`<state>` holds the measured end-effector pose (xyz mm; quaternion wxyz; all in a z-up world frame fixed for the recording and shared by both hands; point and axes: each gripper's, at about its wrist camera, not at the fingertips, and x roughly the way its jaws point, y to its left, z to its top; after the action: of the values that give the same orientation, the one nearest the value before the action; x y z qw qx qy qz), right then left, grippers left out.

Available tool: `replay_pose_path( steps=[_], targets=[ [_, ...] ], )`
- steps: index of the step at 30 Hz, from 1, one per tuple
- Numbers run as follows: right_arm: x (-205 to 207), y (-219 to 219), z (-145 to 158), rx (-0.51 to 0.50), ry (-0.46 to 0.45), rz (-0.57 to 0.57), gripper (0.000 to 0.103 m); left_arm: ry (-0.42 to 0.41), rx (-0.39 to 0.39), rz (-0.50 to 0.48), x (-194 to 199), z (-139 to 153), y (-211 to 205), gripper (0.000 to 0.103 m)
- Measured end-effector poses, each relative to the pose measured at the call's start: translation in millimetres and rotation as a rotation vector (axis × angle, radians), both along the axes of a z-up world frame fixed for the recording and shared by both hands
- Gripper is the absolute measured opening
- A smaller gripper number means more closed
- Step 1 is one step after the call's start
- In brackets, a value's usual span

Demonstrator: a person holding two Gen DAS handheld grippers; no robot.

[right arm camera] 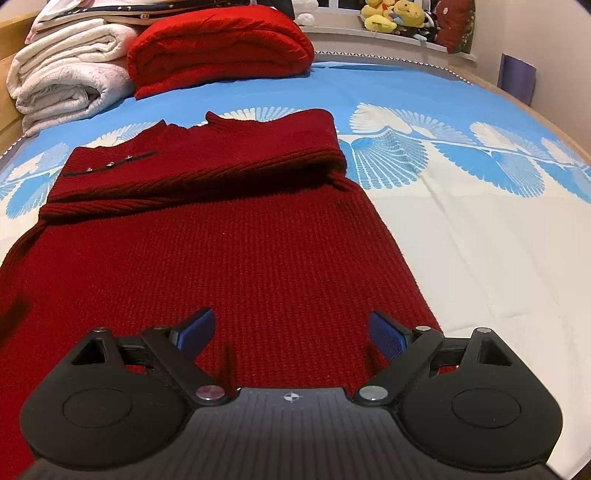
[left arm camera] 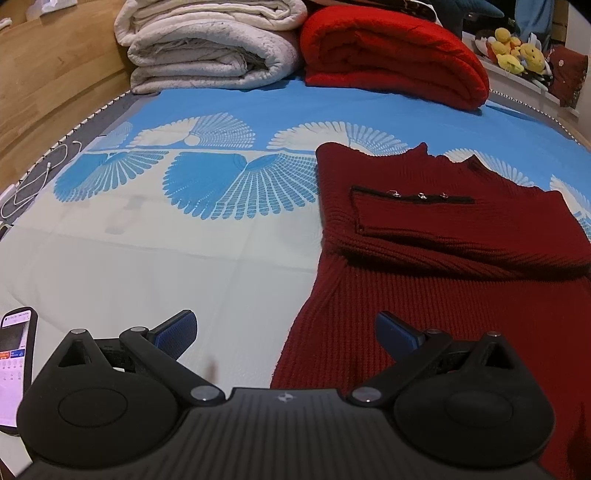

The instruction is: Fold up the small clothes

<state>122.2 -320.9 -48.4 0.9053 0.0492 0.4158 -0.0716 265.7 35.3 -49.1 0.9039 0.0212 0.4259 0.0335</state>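
Note:
A dark red knitted sweater (left arm camera: 443, 266) (right arm camera: 221, 240) lies flat on the bed, collar away from me, with both sleeves folded across the chest. One sleeve cuff with small metal buttons (left arm camera: 417, 195) (right arm camera: 110, 162) rests on top. My left gripper (left arm camera: 286, 332) hovers open over the sweater's lower left edge, one pad over the sheet and one over the knit. My right gripper (right arm camera: 291, 332) stands open above the sweater's lower right part, with nothing pressed between its blue pads.
A blue and white patterned sheet (left arm camera: 166, 229) covers the bed. Folded white blankets (left arm camera: 207, 48) and a bright red blanket (left arm camera: 391, 55) lie at the far end. A phone (left arm camera: 14, 365) lies near the left gripper. Plush toys (right arm camera: 395, 14) sit on a far ledge.

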Motion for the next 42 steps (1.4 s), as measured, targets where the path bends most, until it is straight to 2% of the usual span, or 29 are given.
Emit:
replay_pose_path(
  steps=[15,19,22,26,30,33,38,39,42],
  targets=[
    [-8.2,-18.0,-9.9,-0.014,0.022,-0.01,0.091,0.016,0.037,-0.013,-4.3,-14.8,2.7,0.103],
    [-21.0,-26.1,-10.1,-0.07,-0.009,-0.018,0.091,0.009,0.059,-0.023,-13.4,-19.4,1.3,0.103],
    [-35.5,-42.0,-7.8,-0.04,-0.037,-0.042,0.091,0.002,0.059,-0.053,-28.8,-21.7,1.5,0.103],
    [-59.3,-75.6,-5.1,0.07,-0.069,-0.126,0.091,-0.002,0.033,-0.118,-59.9,-20.8,5.6,0.103],
    [-84.9,-103.8,-9.3,0.203,-0.069,-0.172,0.091,0.036,-0.02,-0.098,-91.6,-29.0,19.5,0.103],
    [-99.6,-110.5,-12.8,0.185,-0.061,-0.193,0.091,0.082,-0.075,-0.072,-109.9,-36.6,33.9,0.103],
    [-113.9,-112.8,-24.7,0.218,0.02,-0.194,0.091,0.164,-0.176,-0.045,-133.6,-49.9,51.9,0.102],
    [-117.5,-109.7,-24.4,0.199,0.015,-0.189,0.09,0.178,-0.187,-0.05,-137.0,-52.5,52.2,0.102],
    [-128.0,-103.3,-24.4,0.146,0.017,-0.184,0.09,0.162,-0.126,-0.083,-148.6,-54.0,41.8,0.103]
  ],
)
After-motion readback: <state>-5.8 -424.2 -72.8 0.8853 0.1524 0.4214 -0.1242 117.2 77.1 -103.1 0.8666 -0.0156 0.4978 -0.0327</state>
